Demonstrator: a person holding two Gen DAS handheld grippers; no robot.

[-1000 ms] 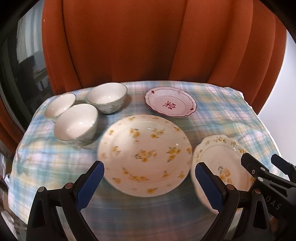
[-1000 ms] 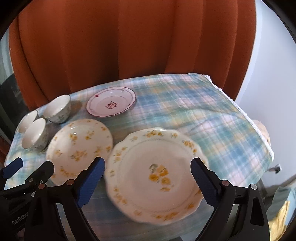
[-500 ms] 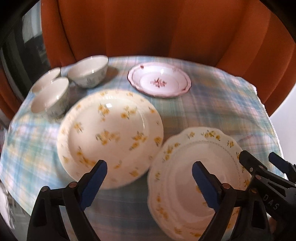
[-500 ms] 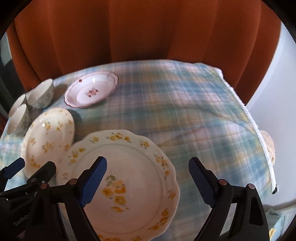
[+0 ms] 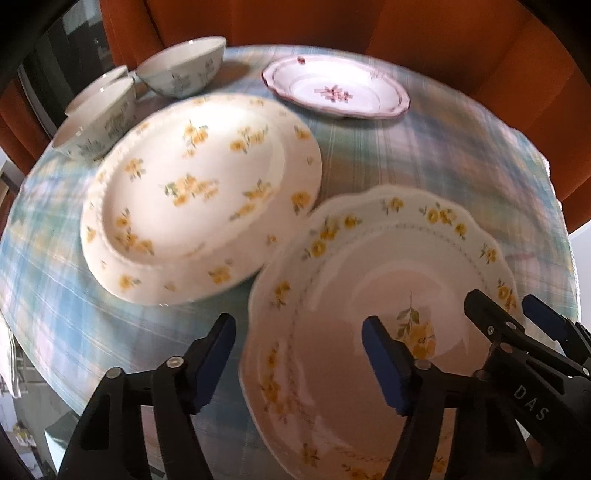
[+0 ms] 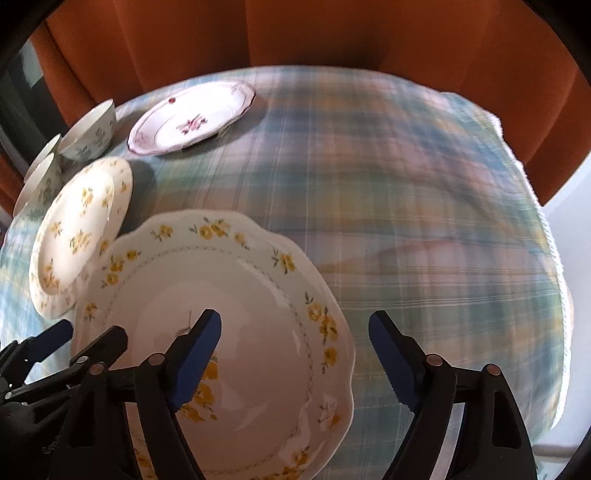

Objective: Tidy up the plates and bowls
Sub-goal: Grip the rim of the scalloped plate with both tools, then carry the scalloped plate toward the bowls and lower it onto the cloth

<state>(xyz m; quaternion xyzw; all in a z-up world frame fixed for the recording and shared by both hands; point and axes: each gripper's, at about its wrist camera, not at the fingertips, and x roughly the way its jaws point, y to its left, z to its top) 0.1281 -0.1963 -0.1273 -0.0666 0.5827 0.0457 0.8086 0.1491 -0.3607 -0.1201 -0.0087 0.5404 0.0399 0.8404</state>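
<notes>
A scalloped plate with yellow flowers (image 5: 351,280) (image 6: 236,295) lies at the near right of the table. My left gripper (image 5: 299,354) is open over its left rim. My right gripper (image 6: 295,350) is open over its right rim, and it shows in the left wrist view (image 5: 532,325). A round yellow-flowered plate (image 5: 199,206) (image 6: 77,236) lies to the left, edge to edge with the scalloped one. A pink-rimmed plate (image 5: 336,90) (image 6: 192,118) lies at the back. Three white bowls (image 5: 181,74) (image 6: 88,133) stand at the back left.
A blue plaid cloth (image 6: 406,206) covers the round table. Orange curtains (image 6: 332,33) hang right behind it. The cloth's edge drops off at the right (image 6: 550,258). The left gripper shows at the lower left of the right wrist view (image 6: 51,347).
Both grippers have moved forward and down toward the scalloped plate, which now fills the near view. Both jaws stay open. No dish has moved.
</notes>
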